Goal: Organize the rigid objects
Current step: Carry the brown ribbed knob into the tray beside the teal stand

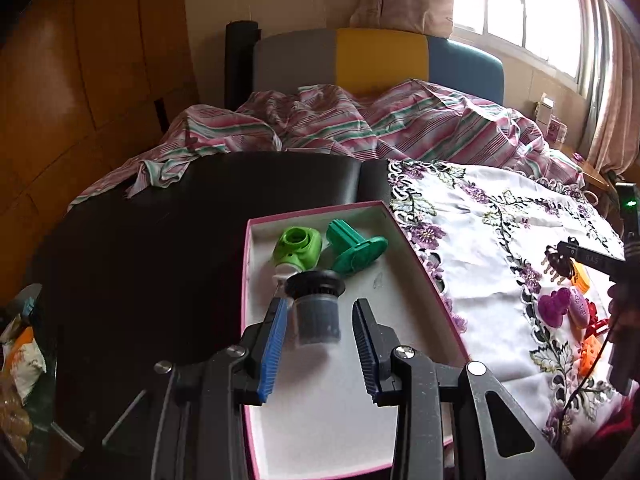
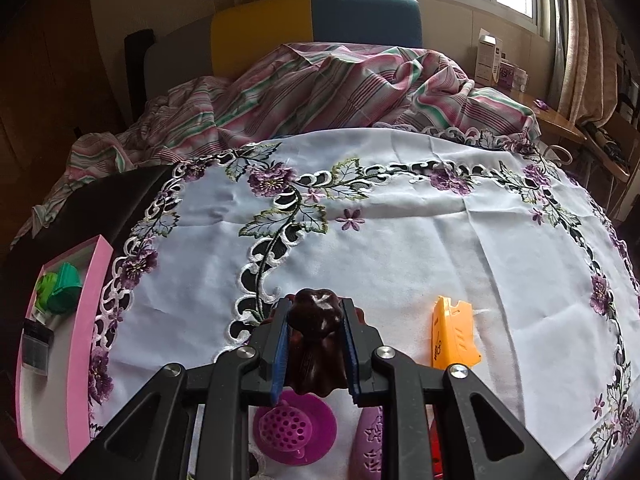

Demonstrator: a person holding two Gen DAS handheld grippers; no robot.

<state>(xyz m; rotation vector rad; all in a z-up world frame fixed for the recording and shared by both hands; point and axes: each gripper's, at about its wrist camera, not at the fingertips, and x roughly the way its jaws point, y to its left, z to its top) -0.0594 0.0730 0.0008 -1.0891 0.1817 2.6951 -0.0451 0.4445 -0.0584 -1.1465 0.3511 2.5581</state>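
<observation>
Right wrist view: my right tongs (image 2: 314,344) are pinching the dark brown hair claw (image 2: 316,316) above the tablecloth (image 2: 400,248); my left tongs (image 1: 320,344) are hanging spread over the pink box (image 1: 424,280), dark cap (image 1: 316,304) lying inside, unheld.

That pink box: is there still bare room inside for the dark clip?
Yes. The pink box is bare in its near half. Its far end is crowded: light green piece, dark green spool, grey cap.
</observation>
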